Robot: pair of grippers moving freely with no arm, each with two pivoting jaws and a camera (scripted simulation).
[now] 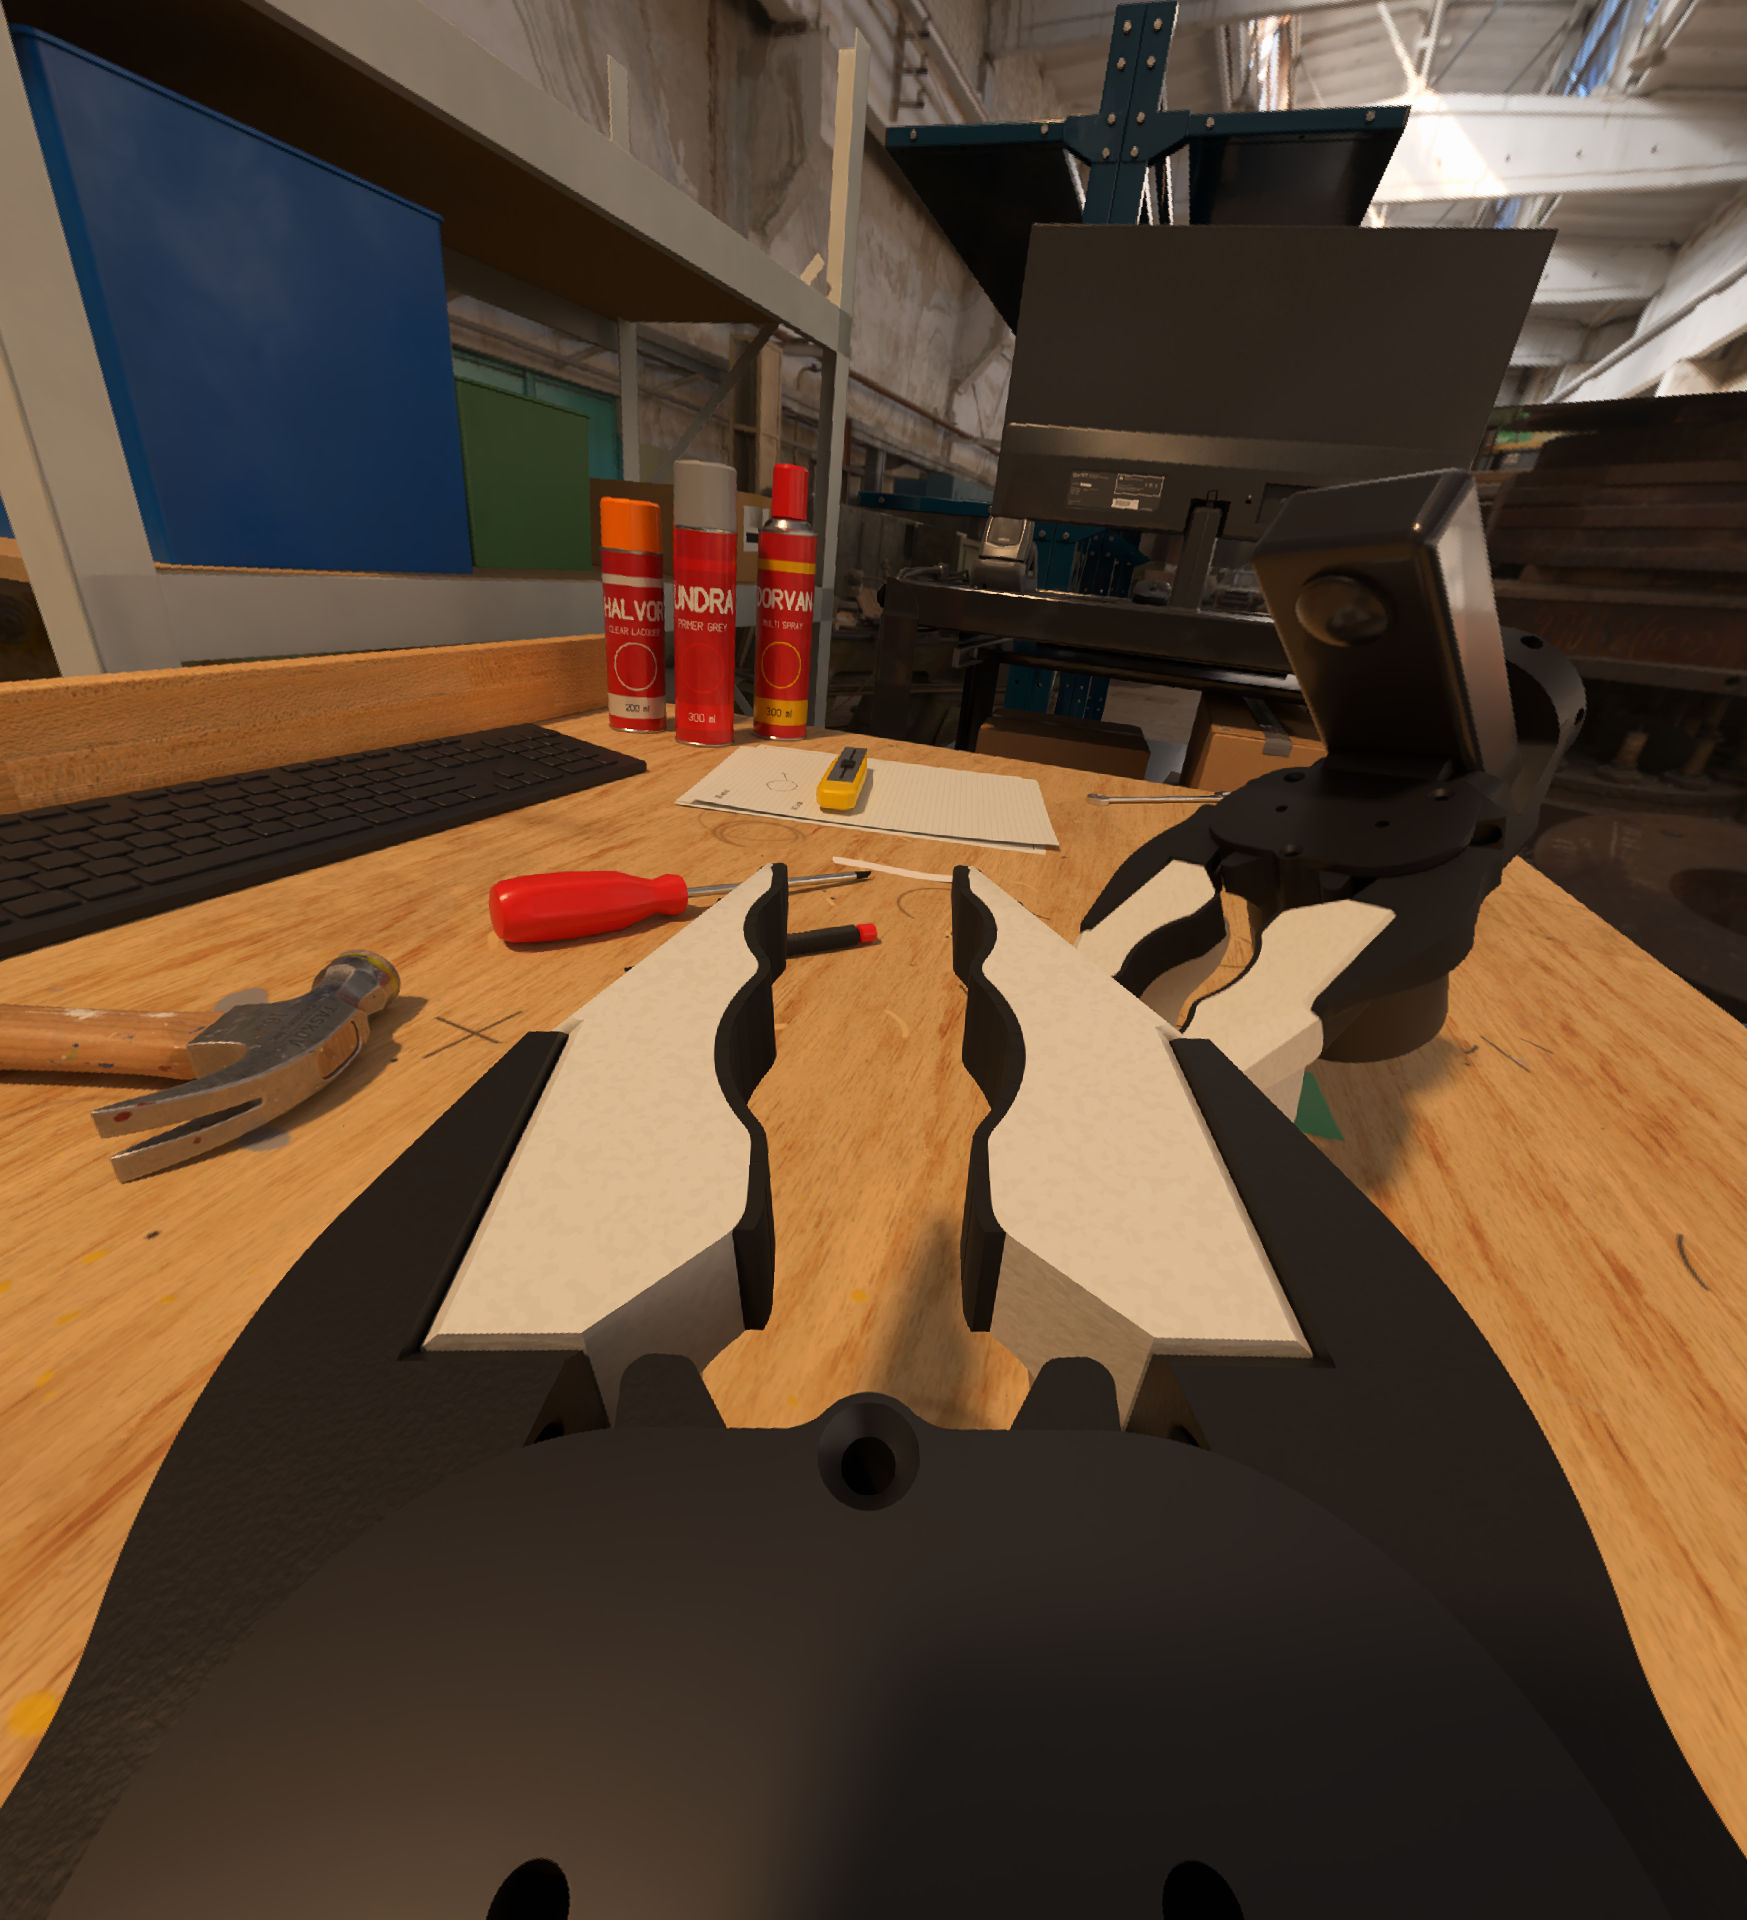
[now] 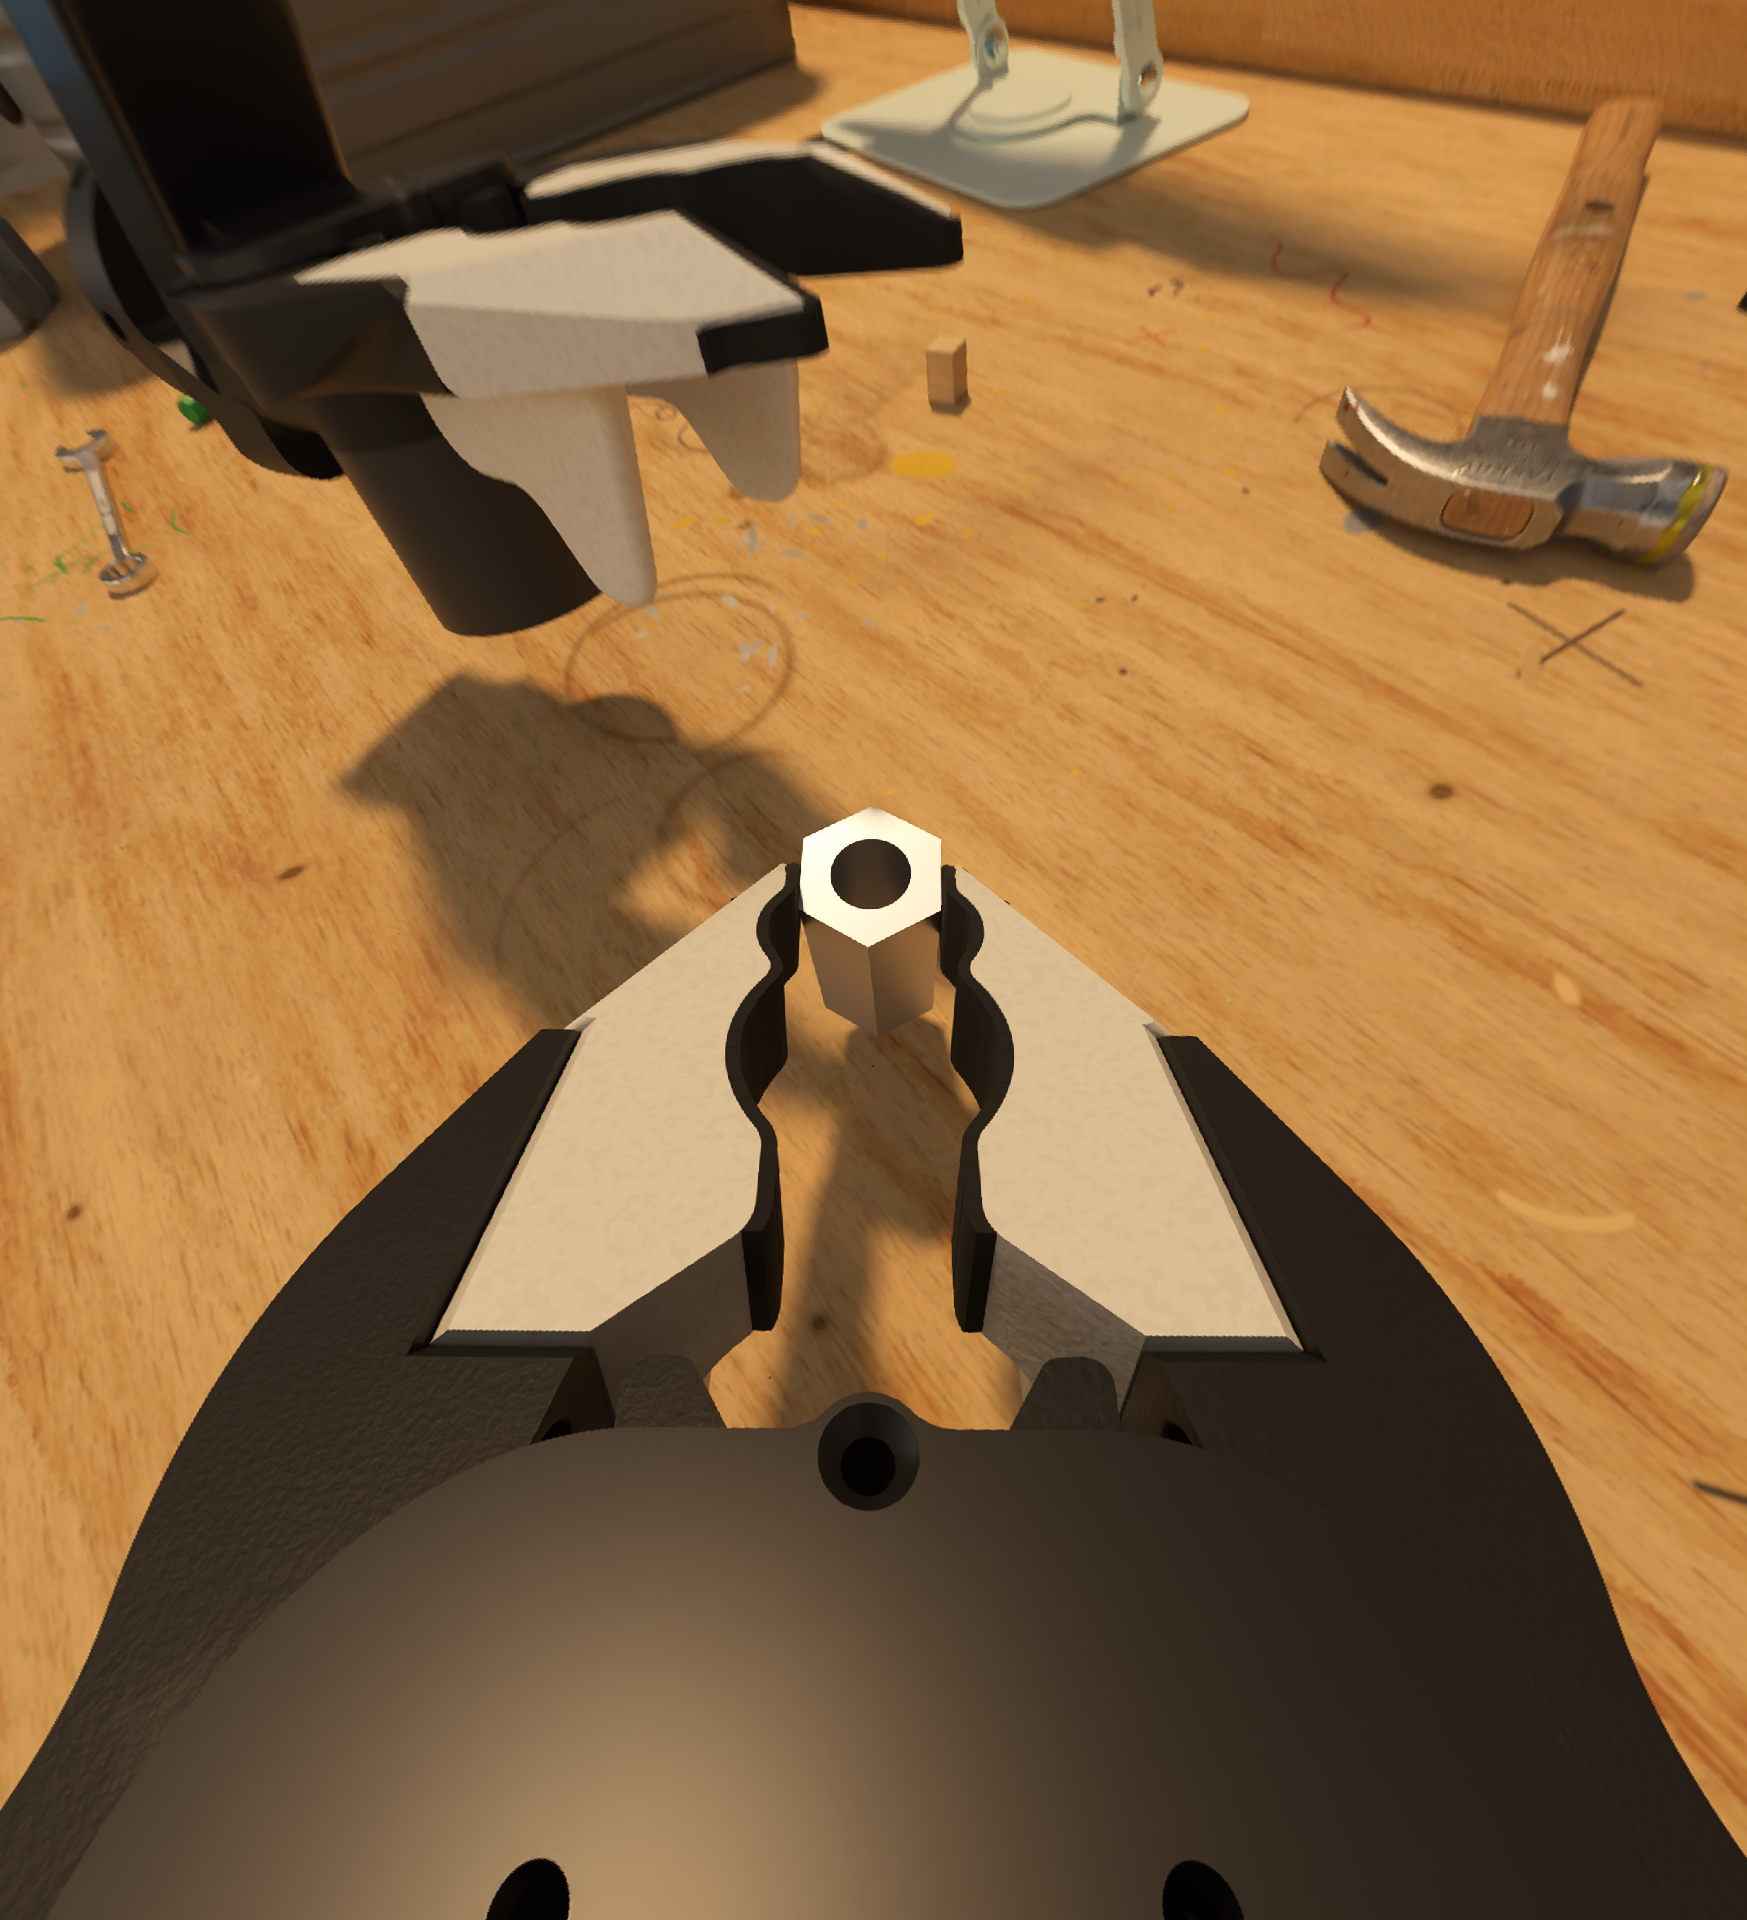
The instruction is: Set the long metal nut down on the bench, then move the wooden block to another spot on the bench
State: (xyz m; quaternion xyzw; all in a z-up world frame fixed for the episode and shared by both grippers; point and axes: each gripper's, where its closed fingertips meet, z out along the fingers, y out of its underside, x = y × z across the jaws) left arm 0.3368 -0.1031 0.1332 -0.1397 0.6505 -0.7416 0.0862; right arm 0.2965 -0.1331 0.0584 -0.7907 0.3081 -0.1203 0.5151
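A: What has the right tool (image 2: 870, 883) got?

B: The long metal nut (image 2: 870, 914), pinched at the very tips of its fingers. The nut stands upright, its hexagonal top and bore facing the camera, and it looks to be held a little above the wooden surface (image 2: 1264, 935), though I can't tell for sure whether its lower end touches.

A: And the left tool (image 1: 869, 883)?

B: Its fingers are parted with nothing between them; only bare surface (image 1: 1471, 1351) shows through the gap. In the right wrist view the same left tool (image 2: 713, 509) hangs above the surface, fingertips pointing down, casting a shadow beside the nut.

A: Where's the wooden block (image 2: 947, 371)?

B: A small pale block standing on the surface, beyond the left tool's fingertips and well apart from the nut. Neither tool touches it.

A: Anything else around?

B: A claw hammer (image 2: 1534, 468) to the right, a small spanner (image 2: 108, 509) far left. The left wrist view shows a red screwdriver (image 1: 588, 904), a black keyboard (image 1: 245, 821), three spray cans (image 1: 705, 613) and a yellow utility knife (image 1: 843, 779) on a sheet of paper (image 1: 952, 810)
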